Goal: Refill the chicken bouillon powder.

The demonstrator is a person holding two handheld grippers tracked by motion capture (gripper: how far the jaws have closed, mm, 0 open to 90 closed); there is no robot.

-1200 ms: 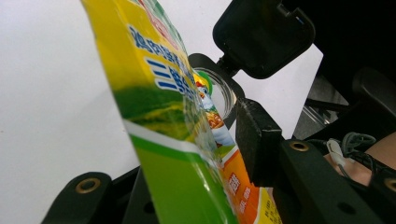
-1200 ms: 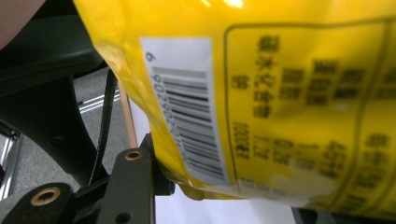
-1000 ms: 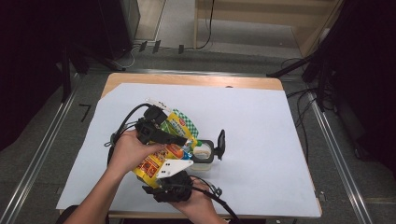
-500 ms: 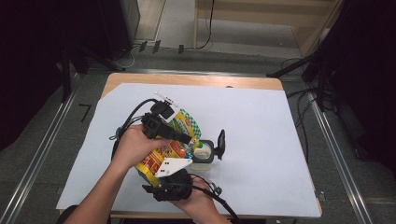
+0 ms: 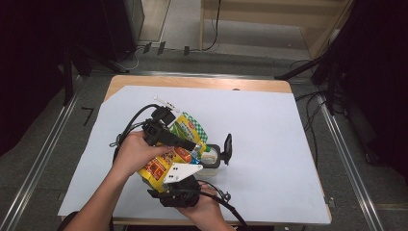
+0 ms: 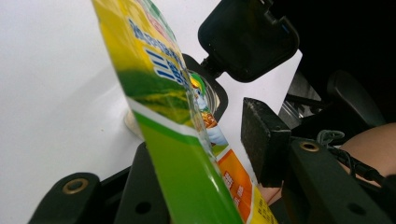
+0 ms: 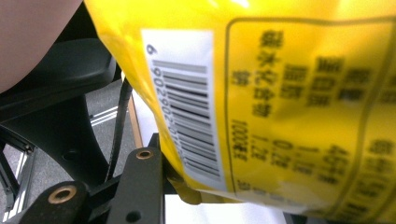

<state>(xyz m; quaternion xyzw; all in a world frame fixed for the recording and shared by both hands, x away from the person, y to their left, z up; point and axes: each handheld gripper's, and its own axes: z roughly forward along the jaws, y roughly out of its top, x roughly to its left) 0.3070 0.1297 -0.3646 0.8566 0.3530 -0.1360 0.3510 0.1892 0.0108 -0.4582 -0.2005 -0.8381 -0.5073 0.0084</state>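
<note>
Tilting the snack bag (image 5: 166, 154) mouth-down over the small container (image 5: 210, 159) near the sheet's middle, so the contents should drop in; its black flip lid (image 5: 227, 148) stands open on the far side, out of the way. My left gripper (image 5: 185, 142) has the bag between its jaws, which have just been opening; the right pad (image 6: 261, 135) stands clear of the film, so it's released. My right gripper (image 5: 175, 192) grasps the bag's bottom corner from below, jaws just closing. Container interior is hidden behind the bag; can't tell how full it is. The right gripper view is blurred, with its far jaw cut off.
</note>
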